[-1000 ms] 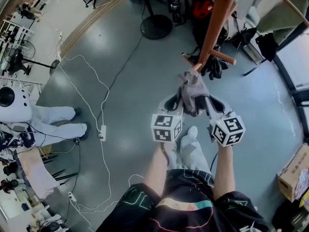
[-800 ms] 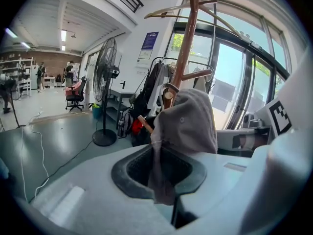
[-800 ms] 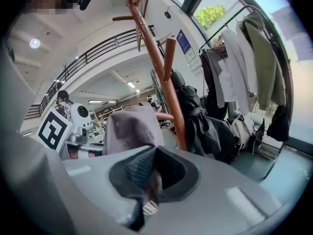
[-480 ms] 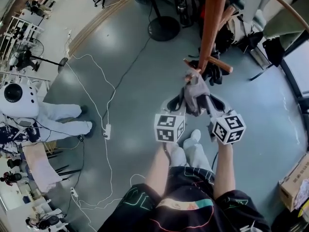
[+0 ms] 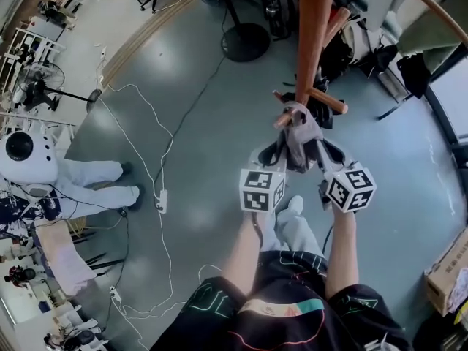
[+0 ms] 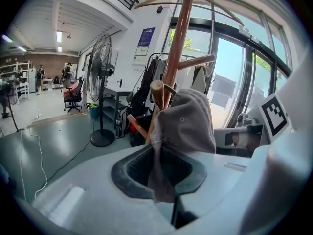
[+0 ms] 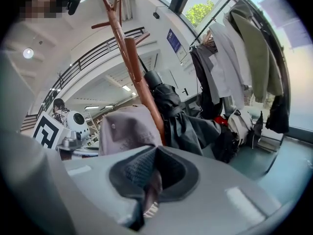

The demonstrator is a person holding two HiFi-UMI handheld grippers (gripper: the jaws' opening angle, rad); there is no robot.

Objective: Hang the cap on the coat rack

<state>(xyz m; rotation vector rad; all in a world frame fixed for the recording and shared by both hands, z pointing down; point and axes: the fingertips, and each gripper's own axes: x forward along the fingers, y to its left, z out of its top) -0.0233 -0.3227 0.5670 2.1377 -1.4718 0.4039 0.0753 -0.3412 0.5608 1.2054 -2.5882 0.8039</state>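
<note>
A grey cap [image 5: 300, 134] hangs between my two grippers, right against the brown wooden coat rack [image 5: 313, 28]. My left gripper [image 5: 276, 151] is shut on the cap's edge; in the left gripper view the cap [image 6: 188, 126] bulges just past the jaws, with a rack peg [image 6: 157, 89] touching its left side. My right gripper [image 5: 316, 148] is shut on the opposite edge, and in its view the cap [image 7: 128, 129] sits beside the rack's pole [image 7: 144, 89]. A short peg [image 5: 287, 117] pokes out at the cap's top.
Dark jackets and bags [image 5: 344, 42] hang low on the rack. A standing fan's round base [image 5: 245, 41] rests on the grey floor behind. White cables [image 5: 157, 159] trail at left. A cardboard box [image 5: 444, 273] sits at right. A clothes rail with coats [image 7: 244, 58] stands nearby.
Both grippers have carried the cap a little up and closer to the rack; the peg now meets the cap's top edge.
</note>
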